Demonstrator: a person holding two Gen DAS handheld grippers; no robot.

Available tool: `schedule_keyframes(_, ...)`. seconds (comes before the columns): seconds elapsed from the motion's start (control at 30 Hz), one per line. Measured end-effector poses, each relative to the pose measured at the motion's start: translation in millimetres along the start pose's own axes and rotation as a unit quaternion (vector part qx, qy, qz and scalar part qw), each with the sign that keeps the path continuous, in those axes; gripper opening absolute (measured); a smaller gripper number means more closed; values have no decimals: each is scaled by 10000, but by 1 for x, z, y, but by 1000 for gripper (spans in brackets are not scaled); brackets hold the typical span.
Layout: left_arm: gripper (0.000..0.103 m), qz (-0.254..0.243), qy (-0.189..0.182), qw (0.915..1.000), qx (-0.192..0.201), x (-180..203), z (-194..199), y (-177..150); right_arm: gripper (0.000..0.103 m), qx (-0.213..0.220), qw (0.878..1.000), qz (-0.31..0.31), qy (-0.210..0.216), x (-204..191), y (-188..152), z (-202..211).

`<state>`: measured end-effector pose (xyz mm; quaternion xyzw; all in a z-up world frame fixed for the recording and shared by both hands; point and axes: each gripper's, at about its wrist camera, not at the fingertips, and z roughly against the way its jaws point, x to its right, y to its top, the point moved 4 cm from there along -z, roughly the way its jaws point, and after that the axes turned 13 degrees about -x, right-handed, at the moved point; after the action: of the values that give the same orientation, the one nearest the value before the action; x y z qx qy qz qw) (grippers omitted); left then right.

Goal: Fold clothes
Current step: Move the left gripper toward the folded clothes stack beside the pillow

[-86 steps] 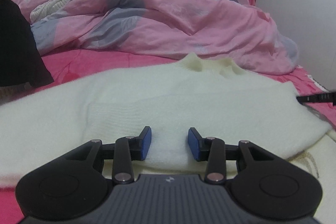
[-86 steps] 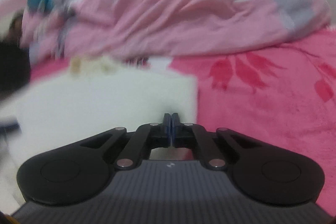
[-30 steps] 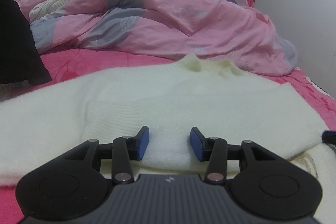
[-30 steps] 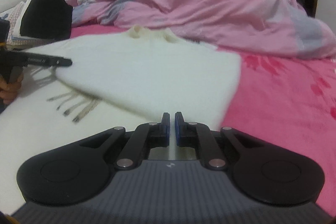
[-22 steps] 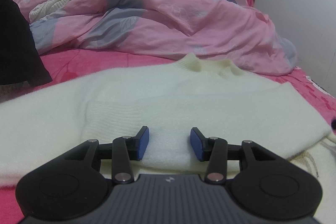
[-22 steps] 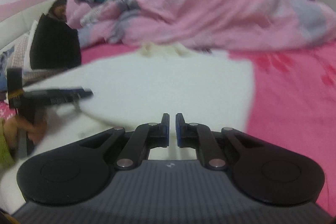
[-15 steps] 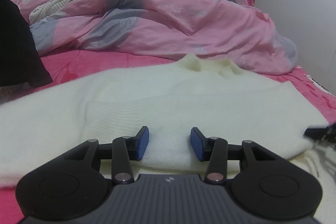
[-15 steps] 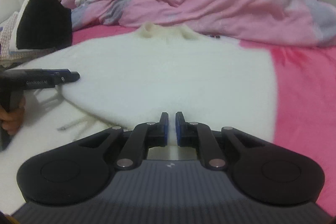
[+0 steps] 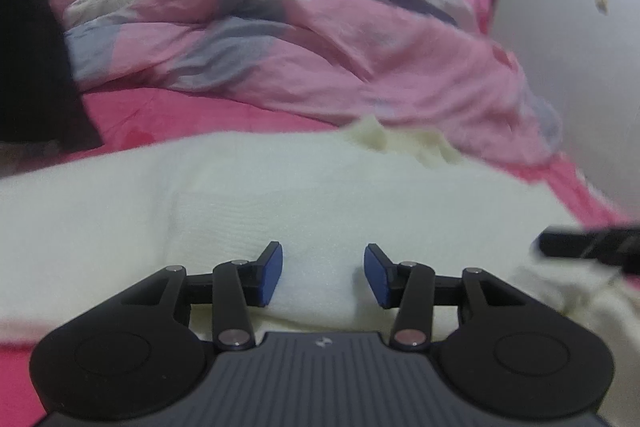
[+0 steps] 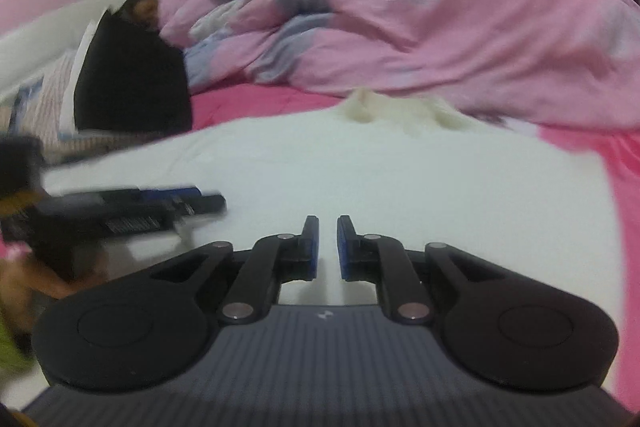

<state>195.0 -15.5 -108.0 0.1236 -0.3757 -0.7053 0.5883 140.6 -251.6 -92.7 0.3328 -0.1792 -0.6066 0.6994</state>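
Cream sweater (image 9: 304, 187) spread flat mid-bed, collar toward the quilt (image 9: 320, 39). Left tool (image 9: 323, 277) parted, empty, over folded sleeve; right tool (image 10: 327, 247) gapped, gripping nothing. Pinch hem evenly, fold toward collar.

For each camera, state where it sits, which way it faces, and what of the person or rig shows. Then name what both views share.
Left wrist view: sits on the left gripper, looking forward and downward over the fluffy cream-white sweater towards the crumpled pink duvet; its open blue-padded fingers show, and the right gripper enters at the right edge.
Right wrist view: sits on the right gripper, facing the same way from further right; its narrowly parted fingers show, with the left gripper and hand at the left.
Shared: sweater, duvet, pink bedsheet, black garment.
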Motion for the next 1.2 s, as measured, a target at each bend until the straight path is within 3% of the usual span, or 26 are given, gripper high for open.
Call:
schedule_keyframes(0.07,54,306,154,9988,357,-19,22,4,10,-344,9993,29,-122,2,-6,-31)
schedule_keyframes(0.17,60,549,433,9946,768,-48,60,8,10,-203,9995,-223,134,11,-9,-30)
schedule_keyframes(0.3,61,1141,736,9882,708,-94,104,-3,10,-182,9987,-380,297,15,-10,-31)
schedule_keyframes(0.37,63,1752,1002,9770,683,-124,124,-17,10,-180,9986,-387,303,15,-10,-31)
schedule_keyframes(0.47,63,2677,1432,9478,974,-169,153,-40,10,-176,9989,-352,266,14,-10,-32)
schedule_keyframes(0.53,64,3226,1799,9212,1226,-200,172,-53,10,-173,9988,-360,270,14,-11,-32)
schedule_keyframes(0.57,64,3534,2001,9033,1383,-216,182,-60,10,-169,9988,-366,272,13,-11,-31)
schedule_keyframes(0.67,66,4034,2559,8596,1813,-257,201,-73,10,-162,9987,-380,289,14,-12,-31)
schedule_keyframes(0.73,65,4295,2654,8410,1944,-282,203,-78,10,-159,9987,-389,302,14,-11,-31)
schedule_keyframes(0.83,60,4533,2546,8289,2063,-303,202,-81,10,-156,9985,-410,329,15,-11,-32)
schedule_keyframes(0.9,56,4427,2632,8304,2127,-307,202,-75,10,-155,9984,-423,348,16,-11,-32)
schedule_keyframes(1.0,31,4441,2753,8295,1973,-316,194,-71,10,-149,9982,-449,375,16,-11,-31)
schedule_keyframes(1.03,16,4449,2794,8290,1918,-319,191,-69,10,-146,9981,-453,381,16,-11,-31)
schedule_keyframes(1.2,10,4205,3075,8313,1937,-306,192,-66,10,-141,9981,-451,384,17,-12,-31)
